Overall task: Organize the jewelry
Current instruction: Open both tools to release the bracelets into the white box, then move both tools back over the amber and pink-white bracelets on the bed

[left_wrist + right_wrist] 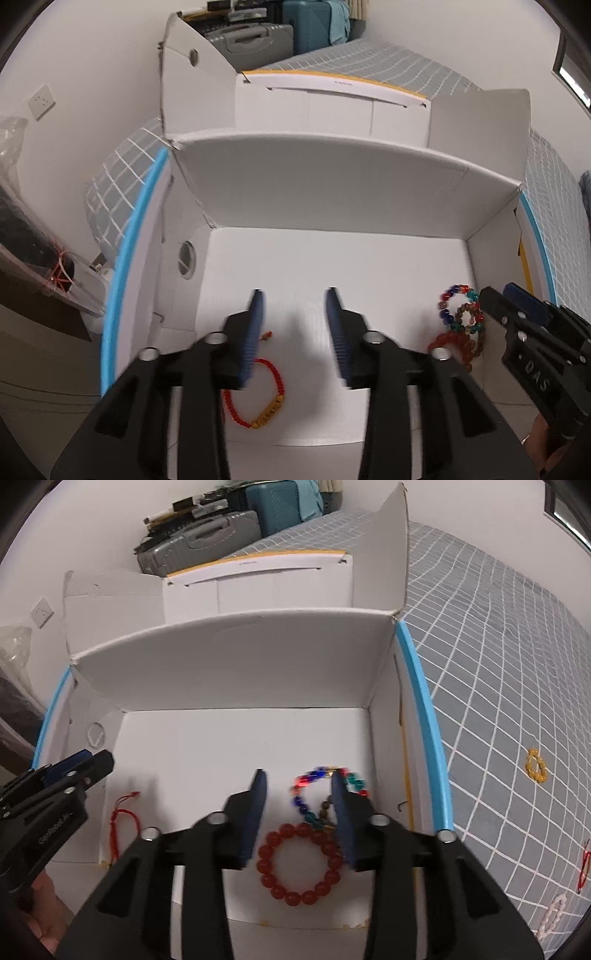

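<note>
Two grippers hang over the open white box [229, 672], both with jaws spread and holding nothing. Nearest the right gripper [298, 801] lies the red bead bracelet [300, 864] on the box floor, with the multicolour bracelet [314, 775] just beyond it and a brown bead strand [466, 314] tangled between them; all three touch or overlap. Under the left gripper [295, 325] sits the red cord bracelet [258, 398] with its gold plate, apart from the pile.

Several pieces remain outside on the grey bedspread [498, 664]: a yellow bracelet [536, 766], a white one [552, 915] and a red cord [583, 867]. My guess is the next fetch goes there; lift the gripper clear of the box wall first, then pinch one strand across the beads, not the fabric.

The left finger hides part of the cord bracelet, the right finger covers where the bead strands cross, and the far red cord is cut off at the frame edge.
</note>
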`<state>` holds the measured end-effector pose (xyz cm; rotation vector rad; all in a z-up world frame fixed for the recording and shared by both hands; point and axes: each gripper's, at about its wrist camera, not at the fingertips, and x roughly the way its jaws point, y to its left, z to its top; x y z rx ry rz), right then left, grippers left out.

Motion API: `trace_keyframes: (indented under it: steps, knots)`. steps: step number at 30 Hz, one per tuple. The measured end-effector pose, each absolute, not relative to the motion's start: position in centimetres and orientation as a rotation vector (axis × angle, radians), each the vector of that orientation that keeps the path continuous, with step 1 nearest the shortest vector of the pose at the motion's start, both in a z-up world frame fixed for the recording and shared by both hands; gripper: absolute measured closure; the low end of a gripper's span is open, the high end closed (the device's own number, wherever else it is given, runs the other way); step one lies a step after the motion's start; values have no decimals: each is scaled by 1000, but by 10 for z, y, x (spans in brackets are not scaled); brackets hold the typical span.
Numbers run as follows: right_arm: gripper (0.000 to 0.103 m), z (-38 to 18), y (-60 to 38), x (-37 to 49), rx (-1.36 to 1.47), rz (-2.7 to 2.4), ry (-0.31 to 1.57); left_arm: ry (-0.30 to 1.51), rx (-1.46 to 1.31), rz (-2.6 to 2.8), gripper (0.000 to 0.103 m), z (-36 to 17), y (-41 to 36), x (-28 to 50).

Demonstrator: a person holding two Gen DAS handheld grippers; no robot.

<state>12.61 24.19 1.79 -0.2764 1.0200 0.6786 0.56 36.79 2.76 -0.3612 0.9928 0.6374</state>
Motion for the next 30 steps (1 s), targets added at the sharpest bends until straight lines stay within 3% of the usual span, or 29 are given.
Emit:
trace_keyframes:
  steps: [1,2,3,12,30]
  knots:
    - [55,20,243,124,-283,681,1013,983,-354,653,52,30,368,4]
    - [38,23,243,121,-293,667,994,970,-352,662,41,33,367,2]
    - [29,26,243,119,-294,651,972,952,-352,666,32,37,367,0]
    - [8,45,233,115,-268,619,899,899,-345,690,9,48,367,-6]
    - [8,88,145,113,-209,496,808,828,-291,574,6,82,309,12]
